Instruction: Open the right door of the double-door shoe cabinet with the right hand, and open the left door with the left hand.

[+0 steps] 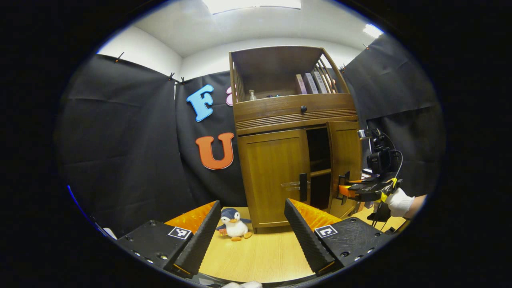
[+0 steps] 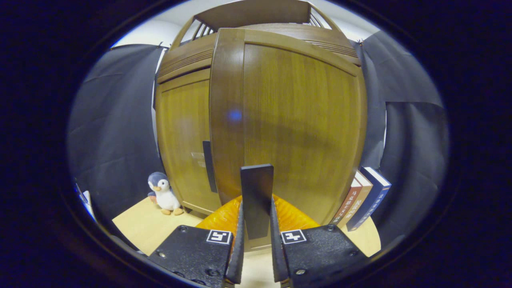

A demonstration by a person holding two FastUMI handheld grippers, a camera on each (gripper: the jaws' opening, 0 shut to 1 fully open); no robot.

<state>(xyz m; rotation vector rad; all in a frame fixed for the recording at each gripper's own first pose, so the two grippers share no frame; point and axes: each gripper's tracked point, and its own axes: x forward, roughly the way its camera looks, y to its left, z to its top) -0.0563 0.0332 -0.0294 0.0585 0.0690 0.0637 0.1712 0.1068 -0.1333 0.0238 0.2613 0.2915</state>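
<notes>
Right gripper [image 2: 256, 256] clamped on the dark handle [image 2: 257, 200] of the right door [image 2: 296, 120], swung partly out from the shoe cabinet [image 1: 294, 120] at the tabletop's [image 1: 260, 256] far edge. Left gripper [image 1: 250, 232] spread wide, empty, short of the shut left door [image 1: 276, 176]. Toy penguin [image 1: 235, 224] just beside the cabinet's front left corner, possibly touching.

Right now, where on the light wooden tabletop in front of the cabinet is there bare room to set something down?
The light wooden tabletop lies bare in front of the brown wooden cabinet's closed left door, right of the small plush penguin. It is crowded at the ajar right door: the right gripper clamps its dark handle, with leaning books beside.
</notes>
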